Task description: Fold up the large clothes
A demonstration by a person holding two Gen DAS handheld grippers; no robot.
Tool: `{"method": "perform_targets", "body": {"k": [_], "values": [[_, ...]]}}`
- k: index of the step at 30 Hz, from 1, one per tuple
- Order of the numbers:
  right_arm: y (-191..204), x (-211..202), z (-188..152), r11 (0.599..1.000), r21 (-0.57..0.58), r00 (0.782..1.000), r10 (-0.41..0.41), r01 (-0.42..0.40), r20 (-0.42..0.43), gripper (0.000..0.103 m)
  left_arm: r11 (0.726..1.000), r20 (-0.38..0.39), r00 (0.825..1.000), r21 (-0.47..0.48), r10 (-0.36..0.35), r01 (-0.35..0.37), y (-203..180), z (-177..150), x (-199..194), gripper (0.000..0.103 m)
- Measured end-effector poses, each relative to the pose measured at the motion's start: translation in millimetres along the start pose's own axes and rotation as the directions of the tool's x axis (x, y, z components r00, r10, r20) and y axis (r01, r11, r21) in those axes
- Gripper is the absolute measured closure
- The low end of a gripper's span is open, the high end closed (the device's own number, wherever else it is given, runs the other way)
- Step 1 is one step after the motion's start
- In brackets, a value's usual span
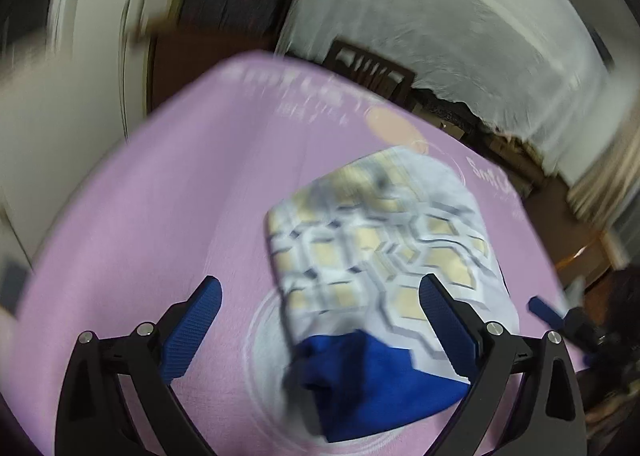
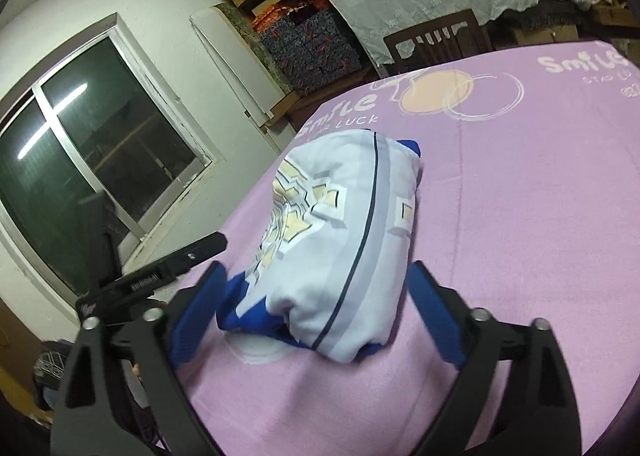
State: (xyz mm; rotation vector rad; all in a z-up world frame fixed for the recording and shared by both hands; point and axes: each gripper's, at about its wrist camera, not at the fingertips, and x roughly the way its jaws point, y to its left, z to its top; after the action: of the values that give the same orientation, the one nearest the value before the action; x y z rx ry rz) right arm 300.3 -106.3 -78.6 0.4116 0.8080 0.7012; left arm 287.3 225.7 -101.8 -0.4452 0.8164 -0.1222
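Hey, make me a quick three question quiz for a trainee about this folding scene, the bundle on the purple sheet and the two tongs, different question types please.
1. True or false: the right tongs are clamped shut on the folded garment.
2. Multiple choice: the garment lies on A) a bare wooden table, B) a purple sheet with printed lettering, C) a green carpet.
3. Fill in: behind the far edge of the sheet stands a dark wooden ____.

Key
1. False: the blue pads stand wide on either side of the bundle, not pressing it. The left tongs are open too.
2. B
3. chair
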Motion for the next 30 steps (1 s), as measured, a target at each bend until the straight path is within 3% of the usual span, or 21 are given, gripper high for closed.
{"method": "perform_targets", "body": {"k": [2, 4, 9, 14, 21, 23, 26, 30], "values": [[-7.5, 11.4, 5.7, 1.0, 0.025, 1.0, -0.003, 0.004, -0.031, 0.009, 0.997, -0.056, 0.997, -0.064, -0.043, 0.039, 17.7, 0.9, 10.3, 0.004], [-14.0, 23.6, 8.8, 0.999, 0.054, 0.998, -0.007, 0.01, -0.063, 0.009, 0.996, -0.087, 0.994, -0.065, -0.061, 0.056, 19.0, 0.3, 16.7, 0.004], [-37.0, 57.1, 11.3, 0.989, 0.148, 0.99, 0.016, 0.005, -0.141, 0.009, 0.998, -0.158, 0.986, 0.009, -0.056, 0.058, 0.8, -4.9, 37.4, 0.004], [-42.4, 84.3, 7.6, 0.98, 0.195, 0.978, 0.081, -0.043, -0.19, 0.008, 0.994, -0.164, 0.985, 0.088, -0.052, 0.067, -19.7, -3.6, 53.1, 0.005], [-23.4, 108.2, 8.4, 0.996, 0.088, 0.981, 0.052, -0.036, -0.189, 0.005, 0.988, -0.162, 0.981, 0.095, -0.102, 0.119, -33.3, -2.4, 65.5, 0.018], [-24.3, 108.2, 7.1, 0.994, 0.1, 0.982, 0.071, -0.053, -0.177, 0.017, 0.986, -0.166, 0.978, 0.091, -0.125, 0.142, -37.5, -2.2, 65.9, 0.028], [-38.8, 102.2, 7.9, 0.962, 0.224, 0.971, 0.189, -0.153, -0.15, 0.04, 0.979, -0.147, 0.976, 0.103, -0.16, 0.176, -44.2, -5.2, 57.5, 0.04], [-42.0, 97.8, 4.2, 0.904, 0.333, 0.938, 0.322, -0.266, -0.125, 0.045, 0.976, -0.079, 0.987, 0.155, -0.143, 0.153, -56.4, -7.9, 34.8, 0.041]]}}
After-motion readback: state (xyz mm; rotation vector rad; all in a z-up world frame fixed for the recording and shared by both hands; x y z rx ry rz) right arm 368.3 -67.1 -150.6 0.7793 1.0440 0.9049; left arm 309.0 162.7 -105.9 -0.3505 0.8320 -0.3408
